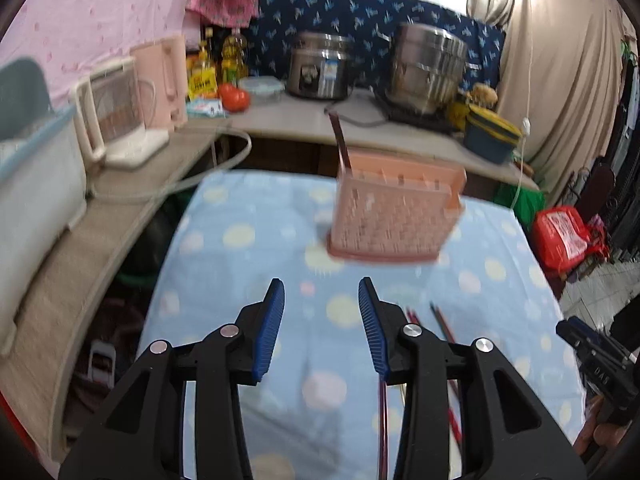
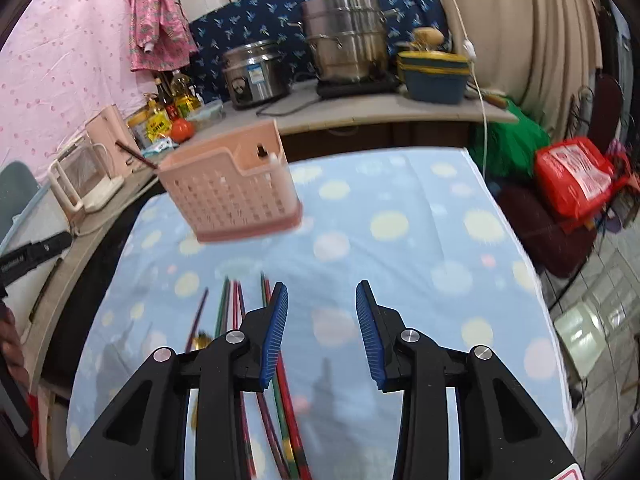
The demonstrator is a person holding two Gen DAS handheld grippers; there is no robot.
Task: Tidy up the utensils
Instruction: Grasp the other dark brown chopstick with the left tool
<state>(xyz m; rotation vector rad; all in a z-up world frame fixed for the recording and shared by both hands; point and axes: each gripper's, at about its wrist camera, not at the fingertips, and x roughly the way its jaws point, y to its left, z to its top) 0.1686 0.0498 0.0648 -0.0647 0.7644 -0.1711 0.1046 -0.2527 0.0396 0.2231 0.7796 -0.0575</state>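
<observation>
A pink perforated utensil holder (image 1: 394,212) stands on the blue dotted cloth (image 1: 248,264), with one dark chopstick (image 1: 341,142) sticking out of it. It also shows in the right wrist view (image 2: 232,192). Several red, green and dark chopsticks (image 2: 276,392) lie on the cloth under my right gripper's left finger; some show in the left wrist view (image 1: 442,320). My left gripper (image 1: 322,292) is open and empty, short of the holder. My right gripper (image 2: 322,294) is open and empty above the cloth.
Behind the cloth-covered table runs a counter (image 1: 296,120) with two steel pots (image 1: 320,66), oil bottles (image 1: 232,56), a tomato (image 1: 234,97) and a blue-yellow container (image 1: 490,136). A pink rack (image 1: 120,108) stands on the left ledge. A red bag (image 2: 576,176) sits at right.
</observation>
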